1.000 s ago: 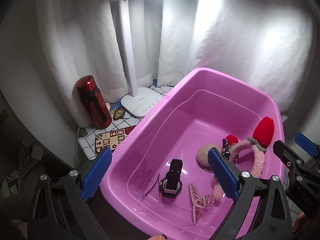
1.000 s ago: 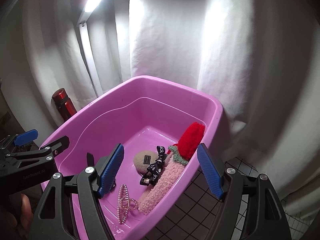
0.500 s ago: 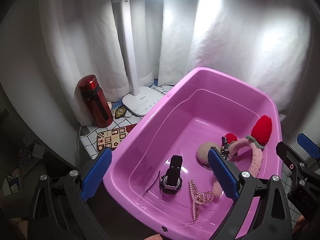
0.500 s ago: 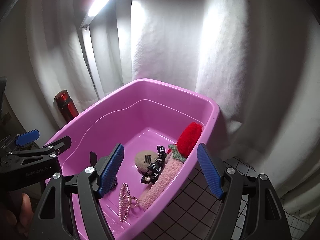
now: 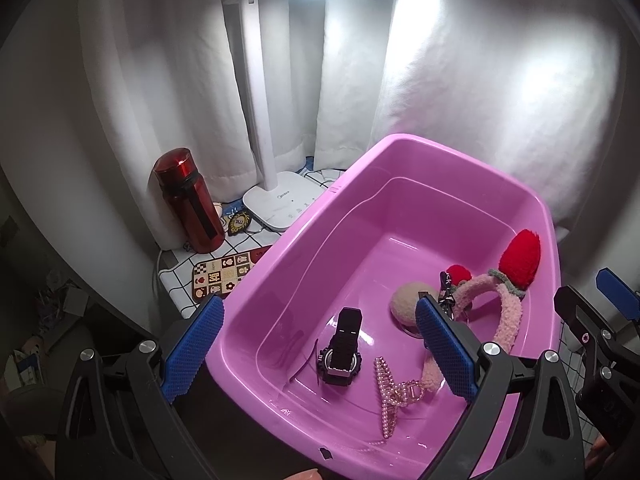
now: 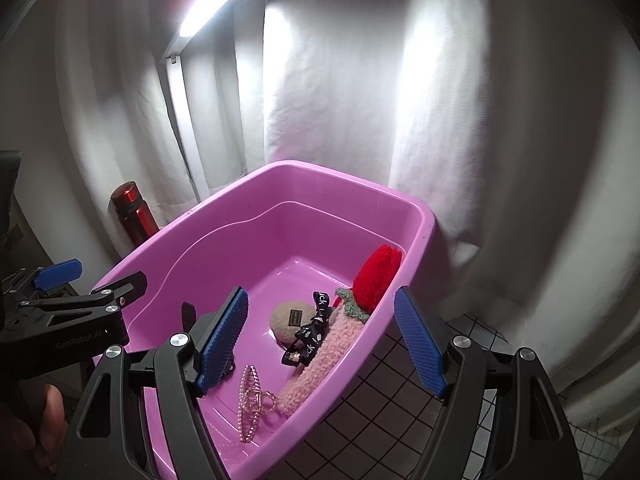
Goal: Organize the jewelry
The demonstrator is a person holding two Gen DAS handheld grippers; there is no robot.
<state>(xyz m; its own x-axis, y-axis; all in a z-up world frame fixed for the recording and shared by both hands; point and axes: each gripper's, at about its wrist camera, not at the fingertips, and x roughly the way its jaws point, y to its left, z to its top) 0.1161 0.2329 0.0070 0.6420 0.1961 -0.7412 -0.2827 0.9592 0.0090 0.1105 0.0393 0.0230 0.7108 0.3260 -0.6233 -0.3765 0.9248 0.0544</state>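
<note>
Both tongs hang spread and empty above the near end of a pink tub (image 5: 400,160): the left gripper (image 5: 320,348) has one blue pad outside the tub's left wall and the other over its floor, and the right gripper (image 6: 320,340) likewise straddles the tub's right wall, one pad over the floor, one over the checked tablecloth (image 6: 360,420).

On the tub floor, toward the near end, lies the jewelry. A black wristwatch (image 5: 342,354) sits with its face at the near end and its strap rising toward the far wall, so its long axis runs near to far. Just right of it is a pearl hair claw (image 5: 390,394), its long axis also running near to far, with a slight tilt (the teeth are open to the right in the left wrist view). Beside that, a fuzzy pink headband (image 5: 508,316) arcs along the right wall, its ends near and its crown far, with red plush ears (image 5: 520,258) at the far part. A beige round puff (image 5: 408,300) and a black printed ribbon (image 6: 312,332) lie against the headband's left side, the ribbon slanting from near-left to far-right.

Outside the tub on the far left stand a red bottle (image 5: 188,200) and a white desk lamp (image 5: 276,200), with a patterned mat (image 5: 224,274) nearer. White curtains (image 5: 460,80) hang behind.
</note>
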